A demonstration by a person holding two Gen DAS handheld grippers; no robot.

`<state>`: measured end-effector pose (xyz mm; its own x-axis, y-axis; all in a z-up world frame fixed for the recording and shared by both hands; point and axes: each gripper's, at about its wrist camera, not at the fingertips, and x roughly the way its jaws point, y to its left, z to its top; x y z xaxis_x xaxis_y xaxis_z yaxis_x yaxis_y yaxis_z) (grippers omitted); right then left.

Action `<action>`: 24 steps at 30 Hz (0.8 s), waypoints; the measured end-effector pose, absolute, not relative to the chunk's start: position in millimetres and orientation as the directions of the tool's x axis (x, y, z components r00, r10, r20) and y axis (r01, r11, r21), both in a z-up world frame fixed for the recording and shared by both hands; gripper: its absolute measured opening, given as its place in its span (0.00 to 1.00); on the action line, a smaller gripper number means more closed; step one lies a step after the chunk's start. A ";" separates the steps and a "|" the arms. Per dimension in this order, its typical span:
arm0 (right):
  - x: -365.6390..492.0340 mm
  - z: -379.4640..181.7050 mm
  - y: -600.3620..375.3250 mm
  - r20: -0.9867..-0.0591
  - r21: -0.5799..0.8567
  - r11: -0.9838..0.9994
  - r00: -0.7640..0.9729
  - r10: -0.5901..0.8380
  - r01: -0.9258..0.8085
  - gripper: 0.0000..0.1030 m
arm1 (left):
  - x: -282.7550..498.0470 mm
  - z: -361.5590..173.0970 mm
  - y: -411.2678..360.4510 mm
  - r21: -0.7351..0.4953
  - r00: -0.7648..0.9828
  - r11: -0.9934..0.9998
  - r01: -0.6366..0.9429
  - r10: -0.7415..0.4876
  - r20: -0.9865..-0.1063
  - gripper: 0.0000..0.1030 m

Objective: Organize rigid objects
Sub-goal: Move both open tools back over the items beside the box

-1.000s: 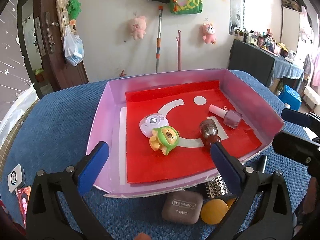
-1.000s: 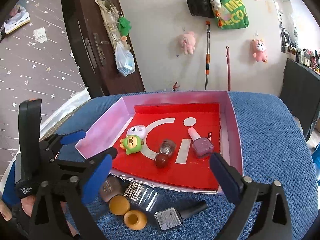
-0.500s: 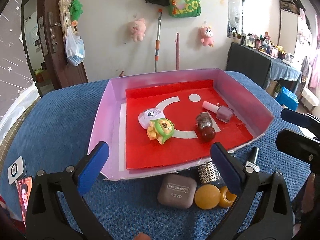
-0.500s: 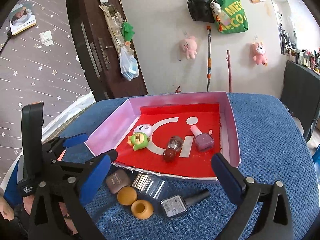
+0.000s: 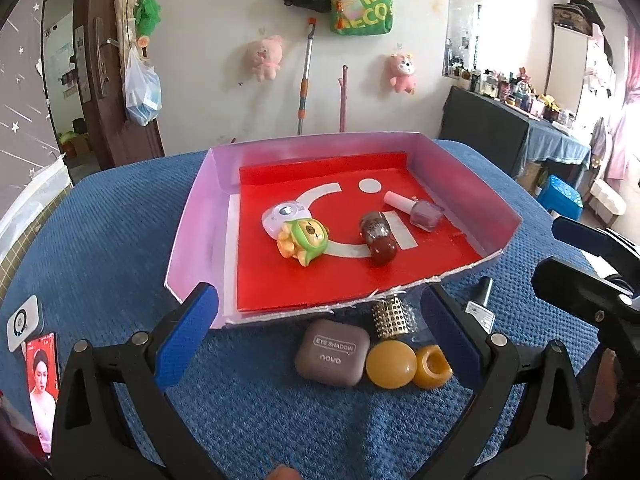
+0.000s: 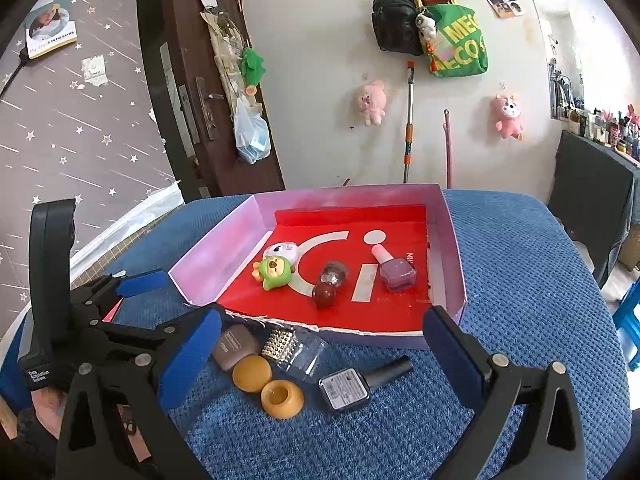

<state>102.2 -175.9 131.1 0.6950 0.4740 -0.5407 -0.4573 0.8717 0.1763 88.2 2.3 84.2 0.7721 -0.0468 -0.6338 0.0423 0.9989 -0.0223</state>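
A pink box with a red floor (image 5: 192, 240) (image 6: 208, 264) sits on the blue cloth. Inside lie a green toy (image 5: 306, 238) (image 6: 274, 272), a white toy camera (image 5: 284, 214), a dark red bottle (image 5: 378, 236) (image 6: 330, 282) and a purple nail polish (image 5: 416, 208) (image 6: 394, 270). In front of the box lie a brown eye shadow case (image 5: 333, 352) (image 6: 236, 346), a yellow ball (image 5: 391, 364) (image 6: 252, 368), a yellow ring (image 5: 432, 366) (image 6: 282, 398), a perforated-cap clear bottle (image 5: 390, 316) (image 6: 292, 346) and a dark nail polish (image 6: 360, 380). My left gripper (image 5: 318, 336) and right gripper (image 6: 320, 354) are open and empty, hovering before these.
A phone (image 5: 42, 384) and a small white device (image 5: 24, 322) lie at the left of the blue cloth. The left gripper's body (image 6: 60, 304) shows at the left of the right wrist view. A door and wall with hung toys stand behind.
Both grippers have drawn back and up from the box. The items in front of the box now show fully. Nothing was picked up.
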 end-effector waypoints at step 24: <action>84.0 92.5 -177.8 -0.615 0.142 0.886 0.662 0.428 -0.441 0.85 | 74.6 41.4 0.9 -0.056 0.704 0.998 0.039 -0.067 -0.707 1.00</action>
